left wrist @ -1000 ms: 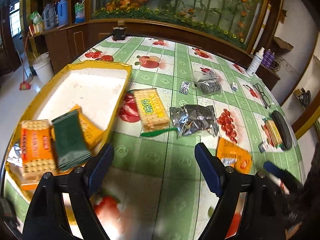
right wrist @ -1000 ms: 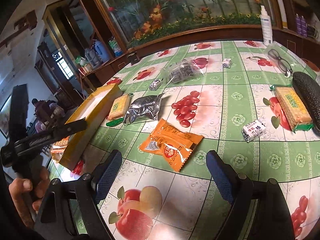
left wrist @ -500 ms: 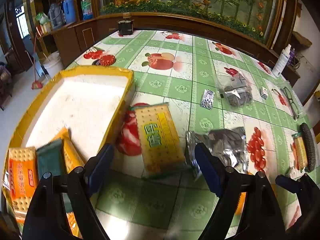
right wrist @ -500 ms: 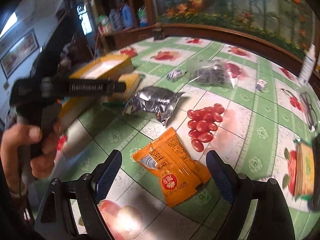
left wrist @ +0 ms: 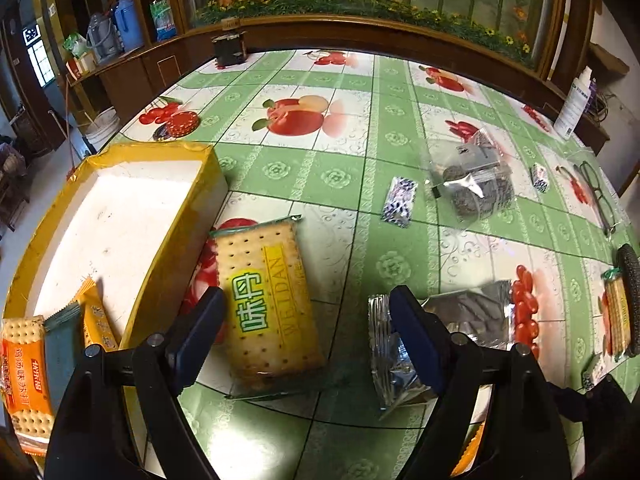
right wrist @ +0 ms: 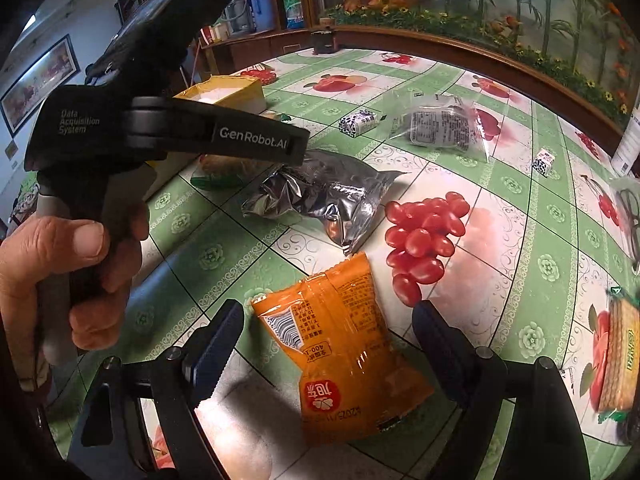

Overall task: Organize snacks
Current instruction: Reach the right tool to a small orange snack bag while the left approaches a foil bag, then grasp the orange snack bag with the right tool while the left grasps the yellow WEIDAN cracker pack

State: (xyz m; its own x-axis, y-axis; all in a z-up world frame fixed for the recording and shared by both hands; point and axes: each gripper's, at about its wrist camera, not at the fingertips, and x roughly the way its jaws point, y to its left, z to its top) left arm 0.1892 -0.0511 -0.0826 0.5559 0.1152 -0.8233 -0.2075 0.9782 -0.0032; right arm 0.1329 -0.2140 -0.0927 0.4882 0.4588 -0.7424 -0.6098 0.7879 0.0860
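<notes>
Here, the yellow cracker pack (left wrist: 266,300) lies flat on the green fruit-print tablecloth (left wrist: 332,176), just beside the long wall of the yellow tray (left wrist: 176,236) at its 3 o'clock side. The left gripper (left wrist: 306,332) hangs over the pack with jaws wide, one finger at its 8 o'clock edge, the other at 3 o'clock over the crumpled silver pouch (left wrist: 464,320); whether a pad touches the wrapper I cannot tell. Inside the tray, at its near end, sit an orange cracker pack (left wrist: 26,368), a dark green packet (left wrist: 60,344) and a yellow-orange packet (left wrist: 96,320). In the right wrist view, the orange snack packet (right wrist: 344,344) lies between the fingers of the right gripper (right wrist: 326,344), jaws wide, nothing clamped. The silver pouch sits at the packet's 12 o'clock. A hand (right wrist: 60,272) grips the left tool's handle at 9 o'clock. Farther out: a clear bag (right wrist: 436,122), small wrapped candies (right wrist: 358,122), glasses (left wrist: 596,196) and another cracker pack (right wrist: 620,356) at 3 o'clock.
</notes>
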